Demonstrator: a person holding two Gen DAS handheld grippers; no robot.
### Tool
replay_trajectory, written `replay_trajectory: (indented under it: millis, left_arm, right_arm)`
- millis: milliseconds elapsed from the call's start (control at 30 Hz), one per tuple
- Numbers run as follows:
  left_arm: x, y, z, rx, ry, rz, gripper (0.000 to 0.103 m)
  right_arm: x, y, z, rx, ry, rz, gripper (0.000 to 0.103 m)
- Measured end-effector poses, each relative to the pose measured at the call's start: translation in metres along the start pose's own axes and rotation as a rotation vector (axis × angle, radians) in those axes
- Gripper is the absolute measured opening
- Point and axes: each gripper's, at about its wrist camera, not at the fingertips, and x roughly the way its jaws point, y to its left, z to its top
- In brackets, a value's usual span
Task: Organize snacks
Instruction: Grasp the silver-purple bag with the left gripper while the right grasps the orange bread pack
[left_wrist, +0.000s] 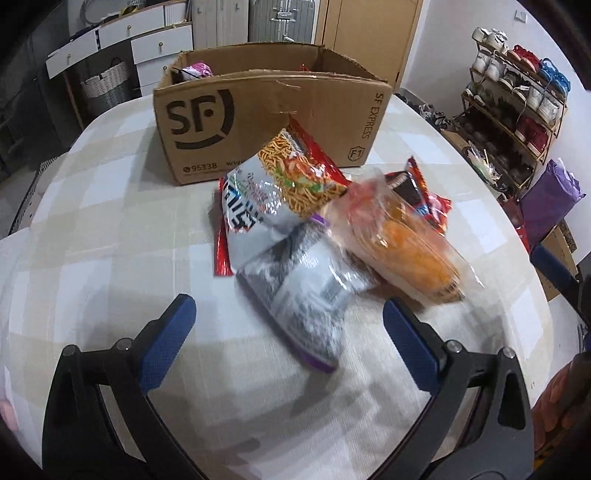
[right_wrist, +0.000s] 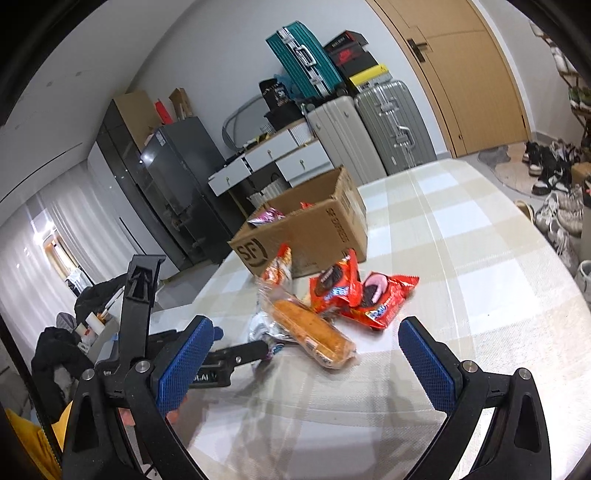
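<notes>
A pile of snacks lies on the checked tablecloth (left_wrist: 110, 229) in front of an open cardboard box (left_wrist: 266, 122) (right_wrist: 306, 229). It holds a noodle snack bag (left_wrist: 299, 173), a silver bag (left_wrist: 251, 218), a second silver bag with a purple edge (left_wrist: 306, 306), wrapped bread (left_wrist: 406, 243) (right_wrist: 314, 332) and red cookie packs (left_wrist: 421, 192) (right_wrist: 380, 299). My left gripper (left_wrist: 288, 310) is open, its fingers on either side of the purple-edged bag. My right gripper (right_wrist: 306, 325) is open just short of the bread, holding nothing. A pink pack (left_wrist: 199, 70) sits in the box.
A shoe rack (left_wrist: 517, 110) and a purple bag (left_wrist: 550, 199) stand past the table's right edge. Suitcases (right_wrist: 369, 129), white drawers (right_wrist: 273, 158) and a dark fridge (right_wrist: 173, 177) line the far wall. A hand (left_wrist: 557, 406) shows at lower right.
</notes>
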Motion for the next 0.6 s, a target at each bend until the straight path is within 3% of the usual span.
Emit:
replay_trajectory:
  millis: [67, 233, 300, 467, 500, 600]
  left_arm:
    - [0.012, 0.000, 0.007, 0.003, 0.006, -0.008, 0.095]
    - [0.039, -0.007, 0.015, 0.032, 0.061, -0.049, 0.070]
    - [0.044, -0.013, 0.017, 0.063, 0.046, -0.010, 0.051]
    - [0.051, -0.012, 0.022, 0.084, 0.035, -0.034, 0.041]
    - [0.051, -0.011, 0.023, 0.085, 0.034, -0.036, 0.035]
    - [0.051, -0.006, 0.022, 0.073, 0.039, -0.063, 0.034]
  right_arm:
    - [0.004, -0.005, 0.000, 0.009, 0.009, -0.001, 0.102]
    - [0.014, -0.018, -0.002, 0.034, 0.024, -0.007, 0.102]
    - [0.017, -0.022, -0.003, 0.047, 0.032, -0.004, 0.102]
    - [0.021, -0.024, -0.002, 0.045, 0.040, -0.006, 0.102]
    - [0.022, -0.024, -0.002, 0.044, 0.043, -0.006, 0.102]
    - [0.024, -0.022, -0.003, 0.033, 0.058, -0.009, 0.102]
